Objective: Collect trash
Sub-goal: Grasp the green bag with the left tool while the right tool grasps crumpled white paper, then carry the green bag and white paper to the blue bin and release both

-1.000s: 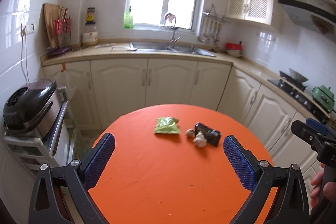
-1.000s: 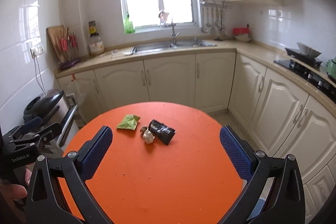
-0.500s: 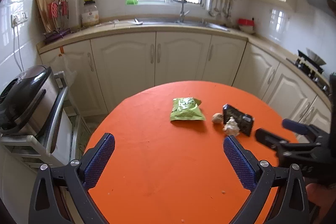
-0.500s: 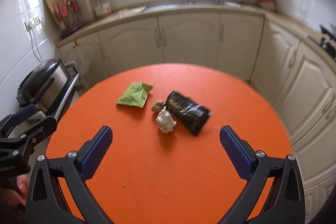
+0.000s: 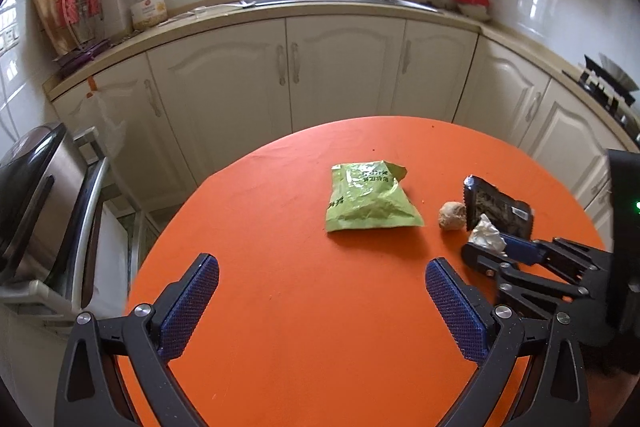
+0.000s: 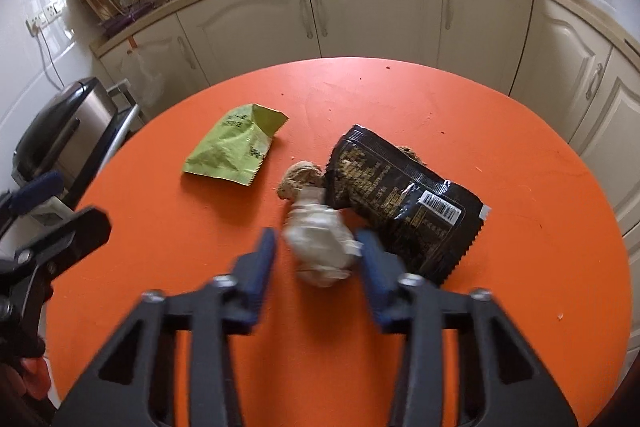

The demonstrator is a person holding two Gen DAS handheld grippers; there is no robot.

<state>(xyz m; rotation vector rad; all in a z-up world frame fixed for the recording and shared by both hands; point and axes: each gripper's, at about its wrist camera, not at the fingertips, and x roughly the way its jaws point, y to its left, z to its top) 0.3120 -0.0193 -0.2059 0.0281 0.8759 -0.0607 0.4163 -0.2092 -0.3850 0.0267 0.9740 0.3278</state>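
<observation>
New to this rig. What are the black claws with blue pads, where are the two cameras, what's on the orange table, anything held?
There is no robot arm. A person holds two handheld grippers, one per hand, each with a fisheye camera looking along its fingers.

Left-wrist view: the left gripper is open over the round orange table, holding nothing.

Right-wrist view: the right gripper straddles a crumpled white paper wad; motion blur hides whether the pads touch it.

Also on the table: a flat green snack packet, a black foil snack bag and a small brown crumbly lump beside the bag.

Kitchen cabinets stand behind.
</observation>
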